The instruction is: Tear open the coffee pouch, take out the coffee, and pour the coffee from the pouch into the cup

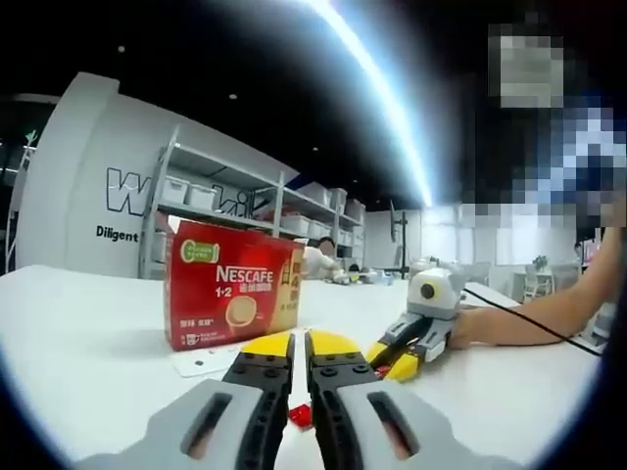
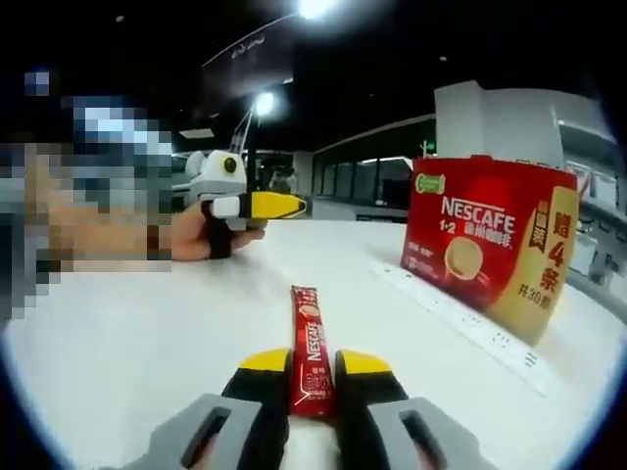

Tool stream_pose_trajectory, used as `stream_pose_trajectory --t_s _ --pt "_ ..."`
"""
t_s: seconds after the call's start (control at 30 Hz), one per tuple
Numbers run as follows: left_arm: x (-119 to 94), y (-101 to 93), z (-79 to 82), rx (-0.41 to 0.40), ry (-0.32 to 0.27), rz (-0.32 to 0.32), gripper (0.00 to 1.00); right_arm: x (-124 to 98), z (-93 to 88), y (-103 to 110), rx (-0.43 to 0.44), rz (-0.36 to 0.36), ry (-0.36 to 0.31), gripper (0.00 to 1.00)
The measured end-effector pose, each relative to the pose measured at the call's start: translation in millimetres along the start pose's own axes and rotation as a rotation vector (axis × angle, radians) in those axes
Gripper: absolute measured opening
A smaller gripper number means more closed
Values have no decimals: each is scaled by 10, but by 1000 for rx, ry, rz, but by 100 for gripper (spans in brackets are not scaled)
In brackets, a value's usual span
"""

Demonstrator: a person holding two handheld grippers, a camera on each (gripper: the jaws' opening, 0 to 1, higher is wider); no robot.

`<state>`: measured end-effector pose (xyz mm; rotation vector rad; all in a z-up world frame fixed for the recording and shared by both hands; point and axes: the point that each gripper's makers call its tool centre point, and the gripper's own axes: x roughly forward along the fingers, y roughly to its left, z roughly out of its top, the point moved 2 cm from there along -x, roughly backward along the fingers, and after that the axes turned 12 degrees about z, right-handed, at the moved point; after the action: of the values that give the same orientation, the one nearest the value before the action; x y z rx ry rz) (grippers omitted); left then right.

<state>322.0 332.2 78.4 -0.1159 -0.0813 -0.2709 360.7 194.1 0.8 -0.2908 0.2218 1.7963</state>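
My right gripper (image 2: 313, 364) is shut on a red Nescafe stick pouch (image 2: 309, 323), which points forward from the jaws just above the white table (image 2: 147, 333). In the left gripper view that gripper (image 1: 392, 359) rests low at the right with a bit of the red pouch (image 1: 382, 371) at its yellow tips. My left gripper (image 1: 301, 343) has its yellow-tipped jaws together, nothing seen between the tips. Seen from the right gripper view, the left gripper (image 2: 284, 206) is held by a hand above the table to the left, apart from the pouch.
A red Nescafe 1+2 box (image 1: 230, 289) (image 2: 485, 245) stands upright on the table. A flat white strip (image 2: 460, 318) lies in front of it. A person's forearm (image 1: 529, 318) reaches in from the right. Shelves with bins (image 1: 225, 196) stand behind.
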Motion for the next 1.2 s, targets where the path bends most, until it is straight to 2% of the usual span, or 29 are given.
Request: stream_pose_trajectory --t_s 0.37,1.0,1.03,1.07,1.1,1.2 --pt "-9 -9 -4 4 2 -2 8 -11 66 -4 19 -3 -41 17" --pt "12 28 -5 1 1 -1 8 -23 111 72 27 19 -73 16" --pt "9 24 -5 0 1 -1 8 -26 112 74 27 18 -74 13" --pt "9 24 -4 0 1 -1 8 -32 113 74 25 18 -74 4" --pt "-4 5 -1 0 0 -2 8 -51 103 51 28 -3 -68 3" --pt "-17 -11 5 -2 -2 -2 8 -54 112 47 26 7 -82 3"
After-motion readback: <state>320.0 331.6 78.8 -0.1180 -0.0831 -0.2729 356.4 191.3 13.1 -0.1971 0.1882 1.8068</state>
